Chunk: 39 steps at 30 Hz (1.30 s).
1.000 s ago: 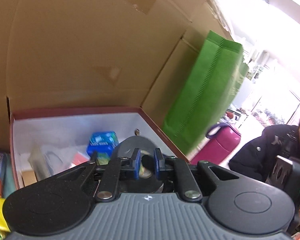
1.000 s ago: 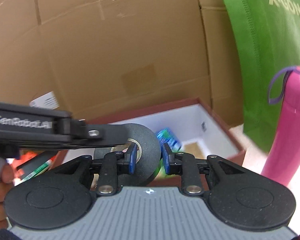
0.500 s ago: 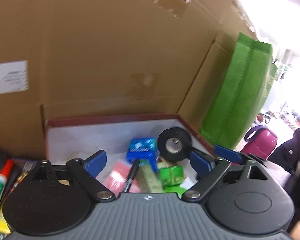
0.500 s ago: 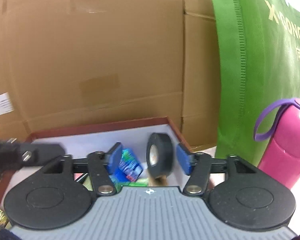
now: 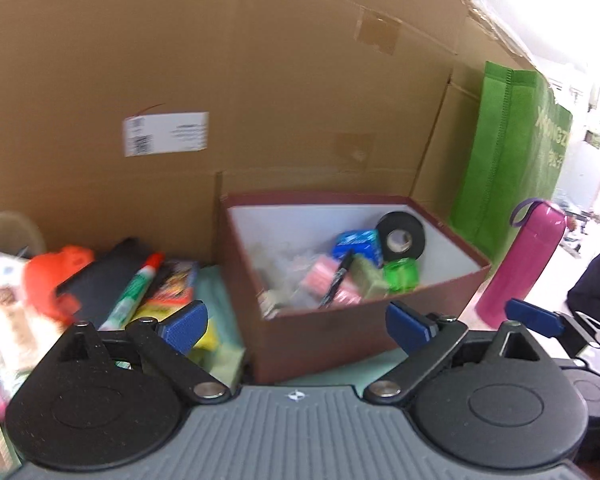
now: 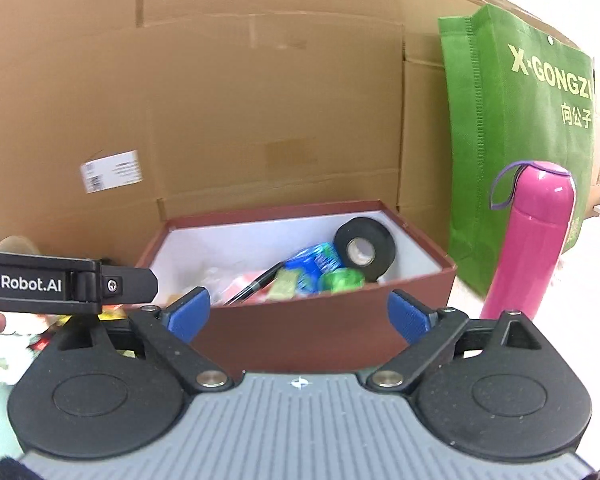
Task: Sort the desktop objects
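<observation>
One roll of black tape (image 5: 401, 236) stands on edge in the far right corner of a single maroon box (image 5: 364, 322), leaning against the white inner wall, with one blue packet (image 5: 358, 243) just beside it on the left and one green block (image 5: 400, 276) touching it at the front. One black marker (image 5: 337, 280) lies slanted across a pink packet (image 5: 325, 280) near the box's middle. Outside the box's left wall, one glue stick (image 5: 134, 290) with a red cap rests on a heap of packets, beside one orange object (image 5: 54, 276) too blurred to identify. The left gripper (image 5: 296, 322) hangs before the box's near wall, its two blue pads spread wide and holding nothing. The right gripper (image 6: 300, 314) is likewise wide open and empty, clear of the near wall. One pink bottle (image 6: 530, 240) stands upright off the box's right side, in front of one green bag (image 6: 520, 128) and a wall of brown cardboard (image 6: 220, 100).
</observation>
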Each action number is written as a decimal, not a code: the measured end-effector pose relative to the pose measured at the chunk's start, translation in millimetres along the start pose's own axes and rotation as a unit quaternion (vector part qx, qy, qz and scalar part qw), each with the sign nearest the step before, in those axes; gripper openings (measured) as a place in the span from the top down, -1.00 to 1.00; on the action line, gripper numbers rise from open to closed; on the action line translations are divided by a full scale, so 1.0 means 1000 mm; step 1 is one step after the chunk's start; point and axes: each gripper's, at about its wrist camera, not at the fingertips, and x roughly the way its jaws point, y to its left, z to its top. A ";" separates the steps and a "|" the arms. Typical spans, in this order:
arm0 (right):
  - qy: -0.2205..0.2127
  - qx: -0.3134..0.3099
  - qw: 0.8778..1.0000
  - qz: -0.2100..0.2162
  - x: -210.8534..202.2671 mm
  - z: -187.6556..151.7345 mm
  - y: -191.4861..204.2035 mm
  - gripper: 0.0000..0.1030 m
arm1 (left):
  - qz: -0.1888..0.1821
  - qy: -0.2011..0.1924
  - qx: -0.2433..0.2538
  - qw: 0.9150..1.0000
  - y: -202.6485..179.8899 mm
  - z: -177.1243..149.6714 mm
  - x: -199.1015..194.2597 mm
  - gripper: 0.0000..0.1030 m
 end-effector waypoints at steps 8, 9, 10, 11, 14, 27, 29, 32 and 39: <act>0.006 -0.017 1.000 -0.013 -0.050 -0.028 0.036 -0.91 | 0.039 -0.008 0.002 0.999 0.008 -0.029 -0.044 -0.93; 0.009 -0.020 1.000 -0.014 -0.056 -0.032 0.040 -0.91 | 0.039 -0.007 0.003 0.999 0.008 -0.032 -0.048 -0.93; 0.013 -0.025 0.999 -0.015 -0.059 -0.035 0.044 -0.91 | 0.038 -0.007 0.004 0.999 0.007 -0.034 -0.051 -0.93; 0.017 -0.032 0.999 -0.012 -0.064 -0.038 0.048 -0.91 | 0.036 -0.007 0.007 0.999 0.006 -0.036 -0.054 -0.93; 0.025 -0.050 0.998 -0.002 -0.072 -0.045 0.055 -0.91 | 0.034 -0.010 0.014 0.999 0.002 -0.042 -0.062 -0.94; 0.020 -0.072 0.995 -0.060 -0.059 -0.039 0.054 -0.91 | 0.039 0.005 0.016 0.999 -0.008 -0.049 -0.056 -0.95; 0.024 -0.069 0.996 -0.060 -0.055 -0.039 0.052 -0.91 | 0.039 0.010 0.016 0.999 -0.010 -0.050 -0.052 -0.95; 0.030 -0.070 0.995 -0.067 -0.049 -0.039 0.049 -0.91 | 0.036 0.015 0.015 0.999 -0.012 -0.051 -0.047 -0.95; 0.041 -0.070 0.994 -0.074 -0.038 -0.038 0.046 -0.91 | 0.038 0.014 0.012 0.999 -0.011 -0.051 -0.042 -0.96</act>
